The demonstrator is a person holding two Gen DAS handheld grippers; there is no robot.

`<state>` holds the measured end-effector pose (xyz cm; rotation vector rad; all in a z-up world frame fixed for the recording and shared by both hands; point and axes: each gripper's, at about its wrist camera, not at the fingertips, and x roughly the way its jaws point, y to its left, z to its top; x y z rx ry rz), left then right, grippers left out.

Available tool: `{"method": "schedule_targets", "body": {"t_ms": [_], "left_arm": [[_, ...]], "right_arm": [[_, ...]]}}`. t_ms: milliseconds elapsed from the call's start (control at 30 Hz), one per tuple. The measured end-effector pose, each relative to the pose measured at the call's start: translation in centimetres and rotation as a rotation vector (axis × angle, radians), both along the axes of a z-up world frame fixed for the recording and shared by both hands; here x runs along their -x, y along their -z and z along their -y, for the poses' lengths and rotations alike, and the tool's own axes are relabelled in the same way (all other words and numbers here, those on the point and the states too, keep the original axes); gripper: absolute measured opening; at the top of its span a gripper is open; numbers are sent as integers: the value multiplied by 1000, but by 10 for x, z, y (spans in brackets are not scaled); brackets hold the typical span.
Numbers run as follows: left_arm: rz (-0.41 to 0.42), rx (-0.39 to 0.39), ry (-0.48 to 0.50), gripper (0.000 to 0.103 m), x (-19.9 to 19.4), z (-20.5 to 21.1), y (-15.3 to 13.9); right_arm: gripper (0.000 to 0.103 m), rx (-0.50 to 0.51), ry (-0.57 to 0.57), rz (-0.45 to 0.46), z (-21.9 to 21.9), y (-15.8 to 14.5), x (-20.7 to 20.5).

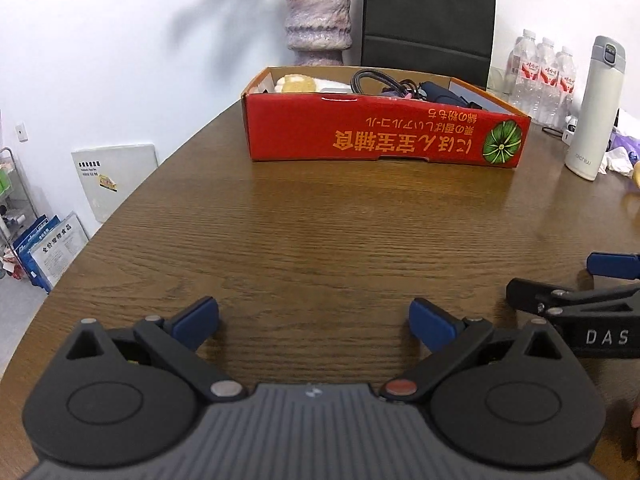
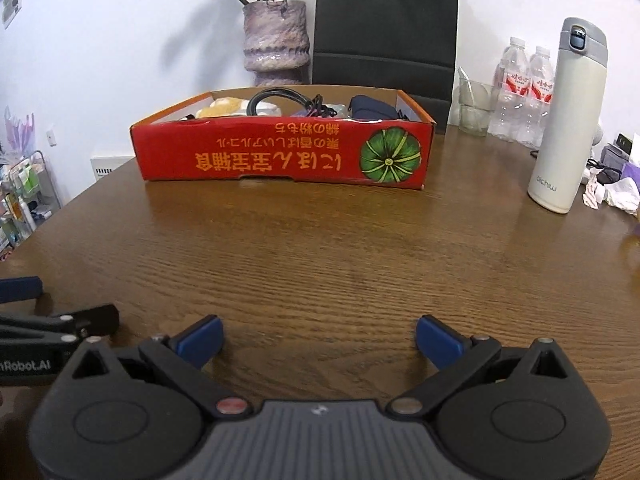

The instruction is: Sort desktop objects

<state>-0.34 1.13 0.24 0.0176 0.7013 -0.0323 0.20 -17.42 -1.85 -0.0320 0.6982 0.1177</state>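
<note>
Both claws stand wide open and hold nothing: left claw, right claw, side by side low over the brown counter; red cardboard box sits at twelve o'clock, well apart, holding a black cable, a dark pouch and a yellowish item; white flask stands upright at two o'clock.

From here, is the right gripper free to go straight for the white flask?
Probably yes. The right gripper is open and empty, and only bare table lies between it and the white flask, which stands upright, apart from the red box.
</note>
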Motion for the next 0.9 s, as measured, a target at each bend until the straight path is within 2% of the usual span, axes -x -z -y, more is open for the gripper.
{"method": "schedule_targets", "body": {"t_ms": [900], "left_arm": [[-1,1,-9,103,-1,1,0]], "right_arm": [[103,-3,-19,-1,-3,-1,0]]}}
